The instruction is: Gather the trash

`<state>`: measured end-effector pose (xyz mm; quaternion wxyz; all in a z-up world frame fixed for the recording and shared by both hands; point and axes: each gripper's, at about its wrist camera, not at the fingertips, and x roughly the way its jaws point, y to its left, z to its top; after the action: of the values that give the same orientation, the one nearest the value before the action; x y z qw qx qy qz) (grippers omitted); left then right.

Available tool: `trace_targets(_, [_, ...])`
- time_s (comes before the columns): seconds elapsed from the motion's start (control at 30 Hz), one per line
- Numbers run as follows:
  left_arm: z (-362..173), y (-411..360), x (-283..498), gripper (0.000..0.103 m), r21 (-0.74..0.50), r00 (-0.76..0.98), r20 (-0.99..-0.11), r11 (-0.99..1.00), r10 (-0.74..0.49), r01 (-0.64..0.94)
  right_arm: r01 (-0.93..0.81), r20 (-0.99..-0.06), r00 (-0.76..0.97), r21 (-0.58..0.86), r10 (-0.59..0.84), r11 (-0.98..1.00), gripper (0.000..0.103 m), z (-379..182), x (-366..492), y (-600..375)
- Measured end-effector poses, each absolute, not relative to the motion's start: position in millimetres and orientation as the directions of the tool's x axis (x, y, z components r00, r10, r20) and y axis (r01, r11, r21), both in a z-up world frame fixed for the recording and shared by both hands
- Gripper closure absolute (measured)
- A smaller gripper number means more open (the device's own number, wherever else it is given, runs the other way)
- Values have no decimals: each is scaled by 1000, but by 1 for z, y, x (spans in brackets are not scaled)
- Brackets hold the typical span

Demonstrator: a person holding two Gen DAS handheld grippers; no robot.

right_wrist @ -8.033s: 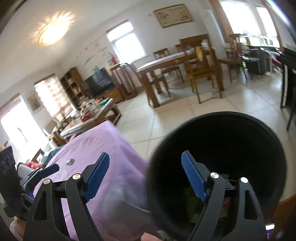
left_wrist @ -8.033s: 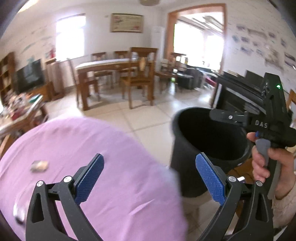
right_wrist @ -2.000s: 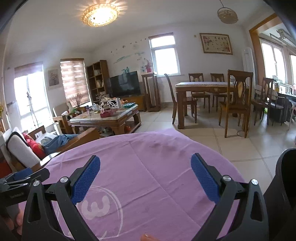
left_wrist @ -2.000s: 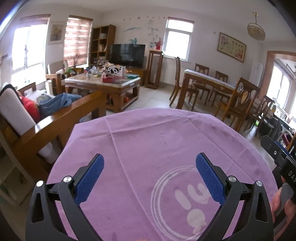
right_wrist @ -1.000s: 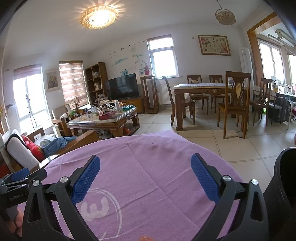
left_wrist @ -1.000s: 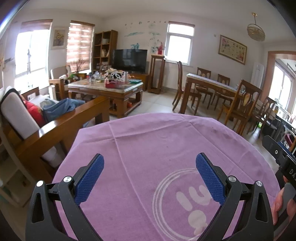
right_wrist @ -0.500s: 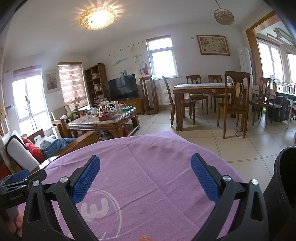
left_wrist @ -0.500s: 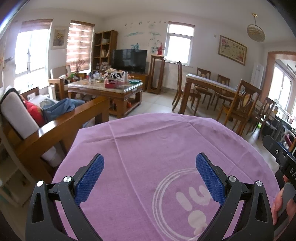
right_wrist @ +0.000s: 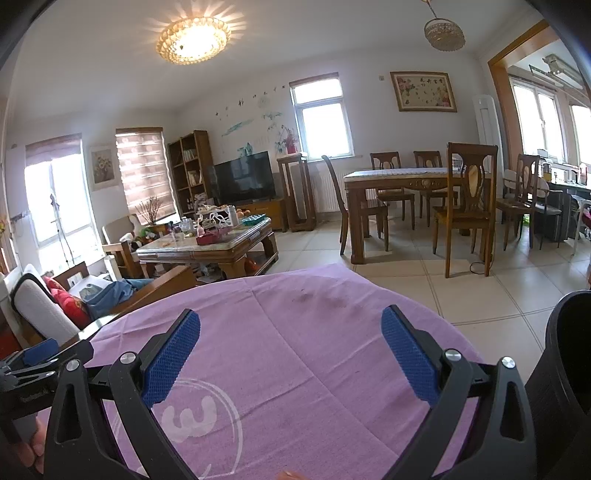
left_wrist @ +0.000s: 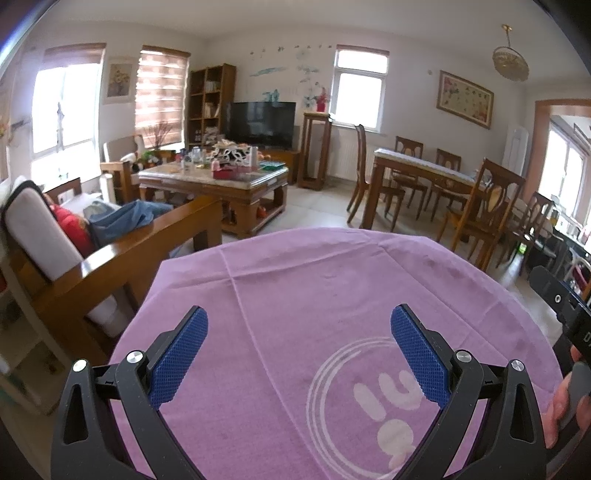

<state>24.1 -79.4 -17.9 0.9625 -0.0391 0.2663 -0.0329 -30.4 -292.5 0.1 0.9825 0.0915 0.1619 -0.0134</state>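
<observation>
where the left wrist camera looks forward, the left gripper (left_wrist: 298,350) hangs over a round table covered by a purple cloth (left_wrist: 332,288), its two blue-padded fingers (left_wrist: 177,356) spread wide with nothing between them. a white ring logo (left_wrist: 373,402) is printed on the cloth just under the right-hand finger. no loose scrap shows on the cloth in this view. at the right edge, part of the right gripper (left_wrist: 565,314) juts in, with the person's fingers wrapped on its handle. beyond the table stand a wooden sofa (left_wrist: 110,258) with a red cushion, a cluttered coffee table (left_wrist: 214,181), a television (left_wrist: 260,123) and a dining table (left_wrist: 424,173) with chairs.

in the right wrist view, the right gripper (right_wrist: 290,350) is likewise wide apart, its blue pads (right_wrist: 410,358) holding nothing above the same purple cloth (right_wrist: 314,332). the black trash bin (right_wrist: 565,354) stands at the right edge, just beside the table and close to the right-hand finger; what lies inside it cannot be made out from here. the white logo (right_wrist: 199,413) lies beneath the left-hand finger, and the left gripper (right_wrist: 33,363) pokes in at the lower left. a few faint dark stains (right_wrist: 317,295) mark the far part of the cloth. a lit ceiling lamp (right_wrist: 194,35) glows overhead.
</observation>
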Motion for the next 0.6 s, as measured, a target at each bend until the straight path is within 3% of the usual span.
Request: trace_targets(0.6, [-18, -79, 25, 5, -96, 855, -512, 994, -88, 45, 55, -321, 947, 176, 4, 983, 5, -1, -30, -295])
